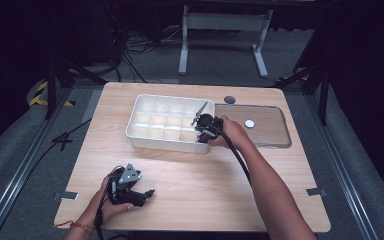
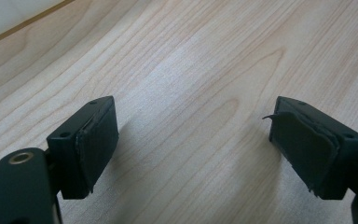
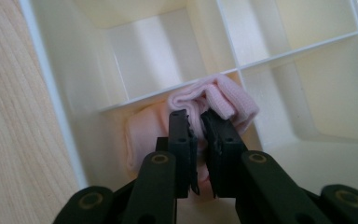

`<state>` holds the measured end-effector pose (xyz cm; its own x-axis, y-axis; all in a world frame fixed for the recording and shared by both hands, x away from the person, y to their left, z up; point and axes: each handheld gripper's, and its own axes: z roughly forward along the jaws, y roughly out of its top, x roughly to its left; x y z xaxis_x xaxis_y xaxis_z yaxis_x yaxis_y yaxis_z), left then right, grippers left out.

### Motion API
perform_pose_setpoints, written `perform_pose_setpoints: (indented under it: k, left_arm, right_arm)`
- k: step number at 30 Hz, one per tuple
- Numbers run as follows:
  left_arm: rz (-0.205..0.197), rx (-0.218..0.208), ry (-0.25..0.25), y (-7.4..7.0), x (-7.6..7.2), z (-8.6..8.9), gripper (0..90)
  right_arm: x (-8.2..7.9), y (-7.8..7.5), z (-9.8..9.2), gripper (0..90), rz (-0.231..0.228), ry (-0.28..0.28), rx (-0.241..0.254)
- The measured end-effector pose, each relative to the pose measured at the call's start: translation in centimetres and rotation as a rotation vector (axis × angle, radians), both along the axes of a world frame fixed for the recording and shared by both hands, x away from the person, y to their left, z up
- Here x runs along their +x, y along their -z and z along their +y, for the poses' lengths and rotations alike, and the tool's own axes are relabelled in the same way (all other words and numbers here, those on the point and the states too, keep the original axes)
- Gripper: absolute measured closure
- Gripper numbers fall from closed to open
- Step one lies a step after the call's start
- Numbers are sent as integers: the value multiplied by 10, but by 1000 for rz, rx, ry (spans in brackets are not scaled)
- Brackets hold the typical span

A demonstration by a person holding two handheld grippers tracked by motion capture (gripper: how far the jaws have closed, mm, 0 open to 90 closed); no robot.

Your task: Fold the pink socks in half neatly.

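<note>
Pink cloth (image 3: pixel 214 100), folded and ribbed, sits in a corner cell of the white divided tray (image 3: pixel 51 88), pinched between the right gripper's (image 3: pixel 196 116) jaws.

High view: tray (image 1: pixel 152 140) lies at centre frame on the wooden table (image 1: pixel 205 185), its grid of cells pale. Right gripper (image 1: pixel 203 121) dips into the tray's lower right corner cell, right hand (image 1: pixel 230 132) behind it, forearm running to the bottom edge. The cloth is hidden here. Clear lid (image 1: pixel 270 132) lies flat just right of the tray, a small white disc (image 1: pixel 249 123) on it. Left gripper (image 1: pixel 147 192) rests low at lower left of the frame, held by the left hand (image 1: pixel 107 202), well apart from the tray.

Left gripper view: jaws stand wide apart over bare wood (image 2: pixel 191 93), nothing between them.

Right gripper view: jaws nearly together, clamped on a fold of the cloth; the rest bunches down in the cell beside the tray's outer wall. Table wood (image 3: pixel 9 140) shows at left of the frame.
</note>
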<state>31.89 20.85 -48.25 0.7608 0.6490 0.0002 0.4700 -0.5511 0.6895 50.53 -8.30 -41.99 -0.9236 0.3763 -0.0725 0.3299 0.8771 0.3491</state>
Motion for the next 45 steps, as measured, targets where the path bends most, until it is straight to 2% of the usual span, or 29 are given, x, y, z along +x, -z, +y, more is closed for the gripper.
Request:
perform_pose_setpoints:
  k: [5,11,17,24,33,39,45]
  left_arm:
    - [1,-1,-1,0,0,0,157]
    - [4,-5,-3,0,0,0,157]
    - [5,-5,-2,0,0,0,157]
    - [6,-8,-3,0,0,0,157]
    - [3,-5,-1,0,0,0,157]
    - [2,-1,0,0,0,0,157]
    - [5,-6,-2,0,0,0,157]
  right_arm:
    - [0,2,-8,808,1,15,64]
    - [-5,3,-10,800,-38,12,80]
    - [-8,2,-12,773,-57,21,104]
    - [-15,-9,-24,719,-81,63,178]
    - [-27,-21,-39,699,-115,74,251]
    - [-35,-34,-48,685,-145,68,280]
    - [-43,-42,-57,669,-174,64,285]
